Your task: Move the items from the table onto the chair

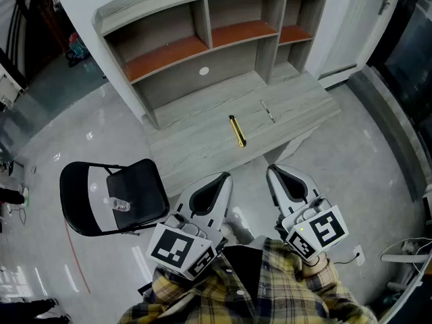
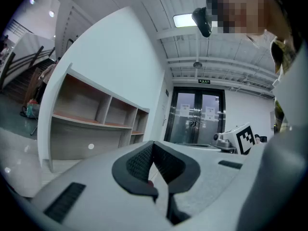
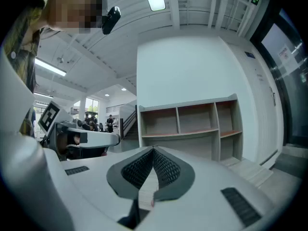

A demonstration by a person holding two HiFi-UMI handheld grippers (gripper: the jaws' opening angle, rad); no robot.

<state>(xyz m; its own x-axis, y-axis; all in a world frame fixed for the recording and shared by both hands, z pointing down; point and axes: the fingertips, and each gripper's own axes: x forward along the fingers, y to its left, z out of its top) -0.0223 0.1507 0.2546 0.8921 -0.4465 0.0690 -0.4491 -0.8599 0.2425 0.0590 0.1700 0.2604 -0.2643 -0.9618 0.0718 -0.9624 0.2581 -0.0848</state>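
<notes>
On the wooden table (image 1: 202, 144) lie a yellow-and-black tool (image 1: 237, 130) and a thin silver pen-like item (image 1: 268, 111). A black folding chair (image 1: 111, 196) stands to the table's left with a small clear bottle (image 1: 120, 204) on its seat. My left gripper (image 1: 224, 177) and right gripper (image 1: 271, 169) are held side by side below the table's front edge, both shut with nothing in them. In the left gripper view the jaws (image 2: 153, 143) meet at the tips, and in the right gripper view the jaws (image 3: 154, 150) do the same.
A shelf unit (image 1: 209, 36) with several cubbies rises along the table's back; it also shows in the right gripper view as a shelf unit (image 3: 190, 124). Glossy grey floor surrounds the table. Glass doors (image 2: 197, 117) stand far off.
</notes>
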